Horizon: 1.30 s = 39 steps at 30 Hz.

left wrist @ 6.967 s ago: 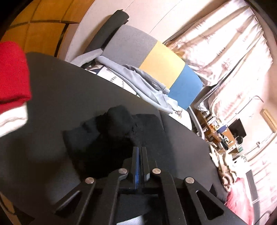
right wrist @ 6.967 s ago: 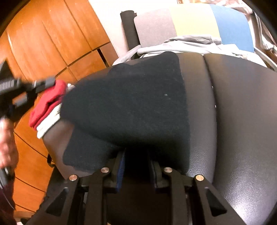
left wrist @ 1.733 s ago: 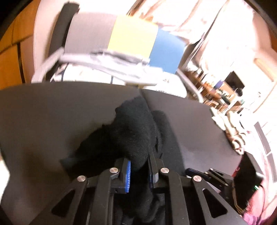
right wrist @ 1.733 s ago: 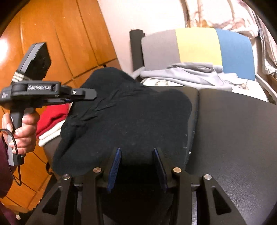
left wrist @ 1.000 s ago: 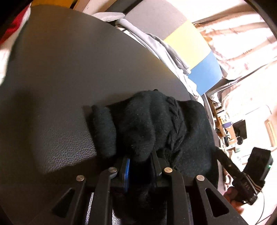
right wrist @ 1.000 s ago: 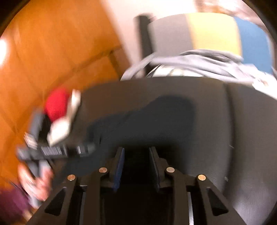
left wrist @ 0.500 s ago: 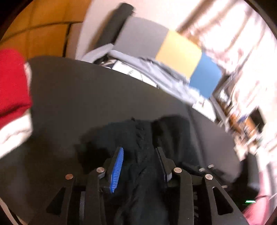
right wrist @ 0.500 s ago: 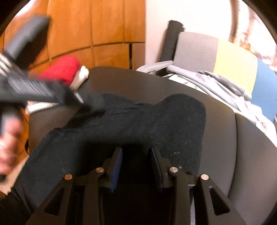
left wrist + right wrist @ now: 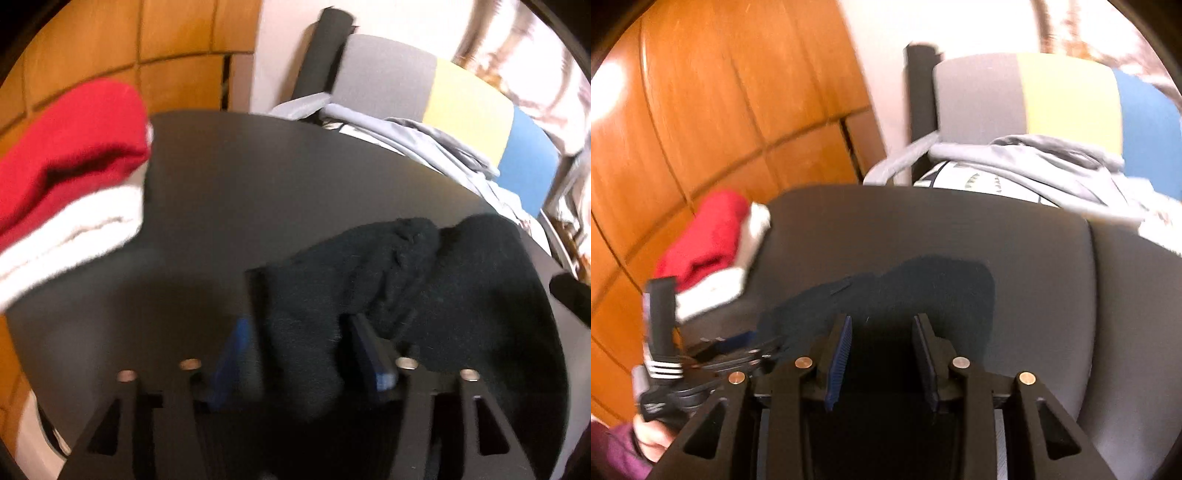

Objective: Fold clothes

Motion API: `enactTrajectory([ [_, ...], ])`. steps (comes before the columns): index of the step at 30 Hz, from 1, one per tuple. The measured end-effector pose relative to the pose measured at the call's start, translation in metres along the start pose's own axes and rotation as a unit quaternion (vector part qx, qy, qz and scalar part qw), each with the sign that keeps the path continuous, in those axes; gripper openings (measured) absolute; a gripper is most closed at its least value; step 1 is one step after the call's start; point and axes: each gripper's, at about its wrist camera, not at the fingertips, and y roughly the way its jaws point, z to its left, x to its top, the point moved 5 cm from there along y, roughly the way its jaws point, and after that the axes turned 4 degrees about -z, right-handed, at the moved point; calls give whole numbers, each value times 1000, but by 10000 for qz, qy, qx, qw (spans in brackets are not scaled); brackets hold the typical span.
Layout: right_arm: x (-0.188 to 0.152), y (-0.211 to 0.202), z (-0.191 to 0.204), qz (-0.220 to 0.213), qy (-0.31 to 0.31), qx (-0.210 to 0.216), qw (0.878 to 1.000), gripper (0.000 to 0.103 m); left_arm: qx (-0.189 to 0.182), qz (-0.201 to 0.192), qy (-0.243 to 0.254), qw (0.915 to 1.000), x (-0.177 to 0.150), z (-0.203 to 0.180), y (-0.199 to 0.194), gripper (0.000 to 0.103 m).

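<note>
Left wrist view, from the left edge: red folded garment (image 9: pixel 70 147) stacked on a white one (image 9: pixel 70 240), both blurred and cut off by the frame edge, lying at the left end of the black cushioned surface (image 9: pixel 277 177). At lower centre, left gripper (image 9: pixel 299 332) with fingers spread wide, a fold of the black knitted garment (image 9: pixel 424 280) lying loose between them; left blue pad (image 9: pixel 236 339) smeared by motion, fabric hiding most of the right one. Garment bunched at centre right, its near edge lost behind the gripper body. Upper right: grey, yellow and blue chair back (image 9: pixel 443 88) with pale grey clothes (image 9: pixel 424 136) draped below it. Right wrist view: at lower left, the other gripper's blurred handle in a partly cropped hand (image 9: pixel 652 439). At bottom centre, right gripper (image 9: pixel 884 332) parted as well, black cloth filling the gap, grip on it impossible to confirm, garment edge merging with the dark surface.
</note>
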Motion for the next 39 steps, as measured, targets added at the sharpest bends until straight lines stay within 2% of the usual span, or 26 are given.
enactTrajectory([
  [2,5,26,-1,364,-195,-36,9991,34,44,-22,-1,10000,-3,8,0,70],
  [4,-1,53,-9,790,-251,-358,9959,32,130,-80,0,9999,-2,9,0,70],
  [5,-5,62,-19,929,-83,-522,9943,32,181,-116,0,9998,0,9,1,70],
  [7,-8,61,-36,608,643,-572,9944,23,254,-145,-82,9995,2,3,8,72],
  [9,-12,60,-45,353,960,-631,9928,20,364,-197,-60,9991,-1,7,8,74],
  [11,-13,58,-43,215,829,-665,9941,20,467,-248,-13,9986,-2,7,6,76],
  [13,-13,54,-41,196,843,-458,9952,22,465,-239,-17,9986,-1,7,9,79],
  [14,-13,45,-43,183,995,-406,9940,22,376,-202,-58,9991,2,8,9,79],
  [15,-13,34,-45,152,1142,-356,9927,27,192,-138,-140,9996,6,11,8,79],
  [17,-14,0,-46,-153,1348,-277,9904,35,-190,-34,-348,9992,13,19,4,78],
  [19,-23,-33,-37,-337,1208,-180,9919,35,-379,-117,-602,9974,17,35,-14,73],
  [21,-35,-54,-26,-301,893,-197,9954,35,-451,-214,-682,9964,17,45,-30,73],
  [23,-51,-62,-11,-176,614,-78,9979,35,-469,-207,-304,9982,4,36,-34,73],
  [27,-79,-50,17,134,-71,15,9999,35,-503,-192,454,9975,-21,18,-42,73],
  [30,-97,-52,26,303,-607,-221,9975,35,-526,-180,1020,9932,-39,5,-48,71],
  [33,-127,-55,21,718,-944,-527,9915,35,-548,-167,1584,9857,-58,-8,-54,73],
  [34,-132,-59,20,601,-967,-567,9919,35,-555,-163,1771,9825,-64,-13,-56,75],
  [35,-136,-62,15,497,-809,-548,9940,35,-575,-154,1843,9811,-68,-14,-57,77],
  [37,-140,-66,7,353,-382,-462,9976,35,-643,-44,1620,9847,-66,-5,-53,87],
  [39,-141,-69,3,277,-82,-397,9988,35,-792,101,1393,9870,-62,1,-49,88],
])
